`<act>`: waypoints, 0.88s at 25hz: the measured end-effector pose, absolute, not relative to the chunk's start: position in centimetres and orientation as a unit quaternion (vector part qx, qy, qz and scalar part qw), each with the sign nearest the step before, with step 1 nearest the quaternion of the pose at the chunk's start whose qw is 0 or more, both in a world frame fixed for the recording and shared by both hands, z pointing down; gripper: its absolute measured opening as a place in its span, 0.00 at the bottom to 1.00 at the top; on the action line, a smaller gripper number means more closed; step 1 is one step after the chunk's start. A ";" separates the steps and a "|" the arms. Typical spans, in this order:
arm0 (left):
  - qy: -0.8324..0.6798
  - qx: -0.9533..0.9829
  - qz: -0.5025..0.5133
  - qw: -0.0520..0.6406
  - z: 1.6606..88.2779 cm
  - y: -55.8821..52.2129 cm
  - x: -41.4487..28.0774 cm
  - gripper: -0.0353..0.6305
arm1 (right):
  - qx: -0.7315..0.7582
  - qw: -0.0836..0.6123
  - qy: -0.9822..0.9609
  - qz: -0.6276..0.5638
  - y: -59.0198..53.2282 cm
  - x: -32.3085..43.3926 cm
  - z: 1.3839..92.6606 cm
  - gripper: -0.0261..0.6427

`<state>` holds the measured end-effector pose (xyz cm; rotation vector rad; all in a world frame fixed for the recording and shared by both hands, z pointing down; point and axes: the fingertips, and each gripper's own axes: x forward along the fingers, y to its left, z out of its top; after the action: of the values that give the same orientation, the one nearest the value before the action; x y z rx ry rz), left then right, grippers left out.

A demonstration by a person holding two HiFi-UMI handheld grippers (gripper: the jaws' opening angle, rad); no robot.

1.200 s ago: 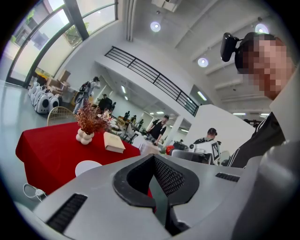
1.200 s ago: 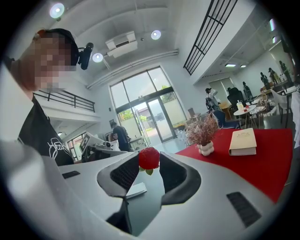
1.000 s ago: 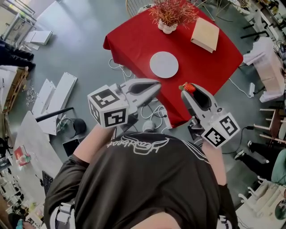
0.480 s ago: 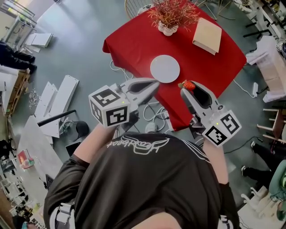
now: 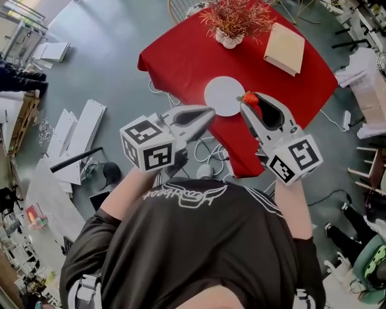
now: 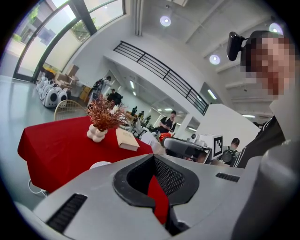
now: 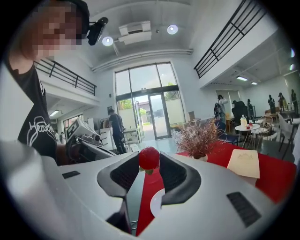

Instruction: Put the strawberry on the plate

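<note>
A red strawberry (image 5: 250,99) is pinched between the tips of my right gripper (image 5: 247,106), which is shut on it. In the head view it hangs over the right rim of the round white plate (image 5: 223,95) on the red-clothed table (image 5: 181,54). The right gripper view shows the strawberry (image 7: 149,157) between the black pads, with the plate (image 7: 157,202) below. My left gripper (image 5: 208,113) is held to the left of the plate, off the table's near edge. Its jaws are shut and hold nothing. The plate (image 6: 100,165) peeks over its body in the left gripper view.
A white vase of dried reddish plants (image 5: 232,18) and a tan book (image 5: 284,48) stand at the table's far side. Cables (image 5: 208,154) lie on the floor by the table's near corner. White boards (image 5: 78,130) lie on the floor to the left.
My right gripper has carried the strawberry forward and a little left, from beside the table's near edge to over the plate's right rim. The left gripper has barely moved.
</note>
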<state>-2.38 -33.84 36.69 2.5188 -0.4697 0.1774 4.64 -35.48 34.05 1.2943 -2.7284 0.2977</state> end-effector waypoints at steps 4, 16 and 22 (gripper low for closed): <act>-0.180 0.938 0.066 0.289 37.3 -34.8 -2.6 0.06 | 0.422 0.084 -0.898 0.090 -37.8 4.1 35.7 0.23; -0.200 0.923 0.065 0.323 39.6 -35.9 -3.6 0.06 | 0.428 0.247 -0.862 0.112 -42.5 3.9 48.7 0.23; -0.208 0.916 0.070 0.337 40.9 -35.9 -3.7 0.06 | 0.413 0.306 -0.851 0.113 -43.5 3.4 53.6 0.23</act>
<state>-3.68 -35.94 40.92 2.3867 -0.5423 0.1812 3.36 -43.47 53.63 1.0925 -2.2518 0.2985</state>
